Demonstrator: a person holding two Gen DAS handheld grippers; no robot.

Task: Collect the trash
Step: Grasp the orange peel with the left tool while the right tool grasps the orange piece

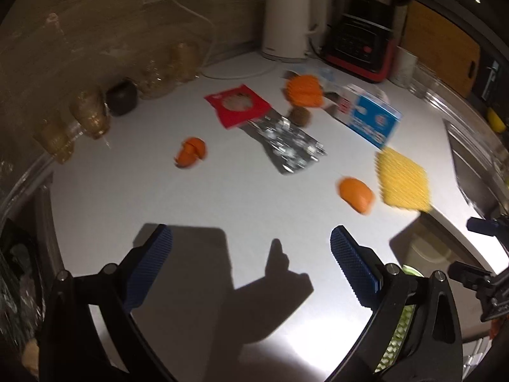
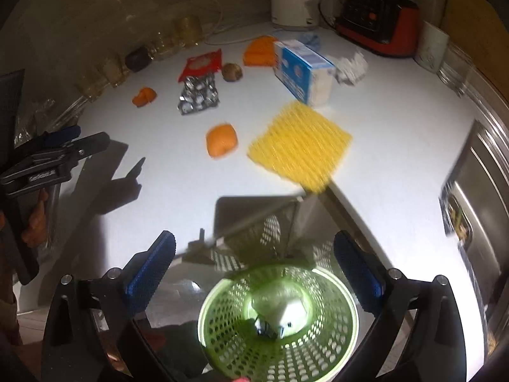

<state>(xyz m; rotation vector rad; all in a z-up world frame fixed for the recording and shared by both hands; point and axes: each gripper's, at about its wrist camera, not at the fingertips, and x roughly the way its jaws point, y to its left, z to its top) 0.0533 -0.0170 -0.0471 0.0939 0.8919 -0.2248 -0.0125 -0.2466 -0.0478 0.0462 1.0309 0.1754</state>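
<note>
Right wrist view: right gripper (image 2: 254,261) jaws wide apart, nothing between the pads. It hangs above a green perforated basket (image 2: 222,337) standing below the counter edge. A white crumpled item (image 2: 280,312) with a dark bit lies at the basket's bottom; cannot tell what it is.

White counter (image 2: 397,133) carries the scattered trash:
- yellow foam net (image 2: 300,145), near, its near corner over the counter edge.
- orange peel piece (image 2: 221,140) just left of the net, not touching.
- silver blister pack (image 2: 198,95) farther left, its far end touching a red wrapper (image 2: 201,63).
- smaller orange peel (image 2: 144,96) left of the blister pack, apart.
- blue-and-white carton (image 2: 302,70) lying on its side, far of the net.
- crumpled white paper (image 2: 351,67) right of the carton.
- brown round item (image 2: 232,71) between wrapper and carton.
- orange foam net (image 2: 259,51) far of that.

Left wrist view: left gripper (image 1: 251,248) jaws also spread, empty, over bare counter at the near left; its shadow falls on the surface. Motion blur in both views.

Far wall: white kettle (image 1: 288,22), red-and-black appliance (image 1: 362,38), row of glass jars (image 1: 159,73) along the left.
</note>
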